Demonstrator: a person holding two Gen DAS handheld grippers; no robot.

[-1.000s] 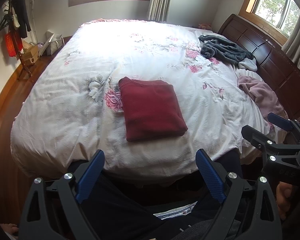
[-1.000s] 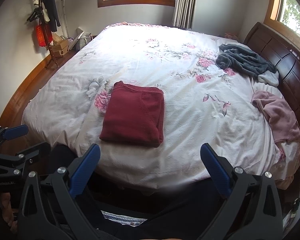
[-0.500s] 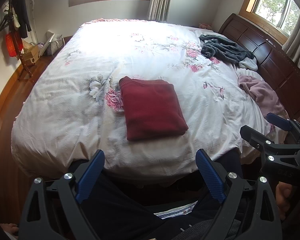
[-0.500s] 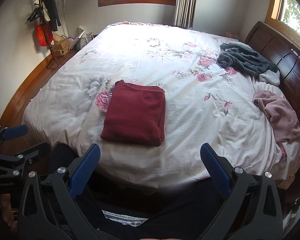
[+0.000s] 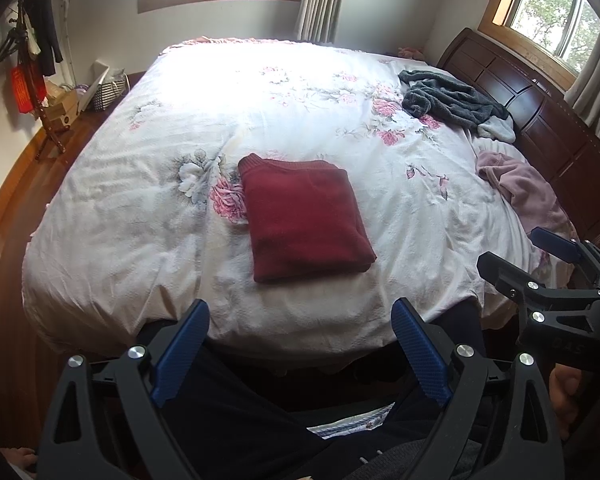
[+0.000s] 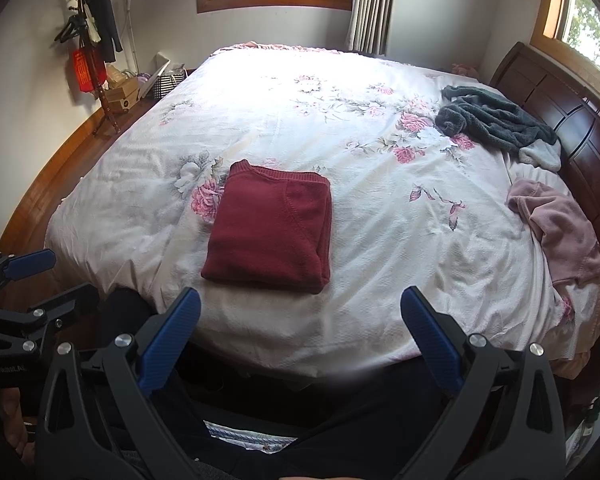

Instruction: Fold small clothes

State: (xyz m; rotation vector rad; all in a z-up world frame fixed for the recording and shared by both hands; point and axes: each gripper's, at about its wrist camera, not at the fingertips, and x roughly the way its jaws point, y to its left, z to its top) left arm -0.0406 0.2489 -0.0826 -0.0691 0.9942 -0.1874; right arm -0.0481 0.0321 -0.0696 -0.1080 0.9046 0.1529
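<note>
- A red sweater [image 5: 306,216] lies folded into a neat rectangle on the bed [image 5: 140,208], near the front edge and roughly in the middle of the flowered cover. Its edges look squared off, so I judge this piece done.
- A grey garment [image 6: 496,122] sits crumpled near the headboard [image 6: 580,140], well apart from the red one, with a pale piece touching its far end. It is hard to tell whether that pale piece is a separate item or part of the same one.
- A pink garment [image 6: 560,228] lies bunched at the right side of the bed, also unfolded.
- The left gripper [image 5: 300,344] is held back off the bed over the person's lap, its blue fingers [image 5: 180,352] spread wide with nothing between them.
- The right gripper [image 6: 300,332] is held back the same way, wide apart and empty.
- As I read it, one piece is finished and at least two are left. The next step is likely to reach for the pink or grey garment and spread it flat.
</note>
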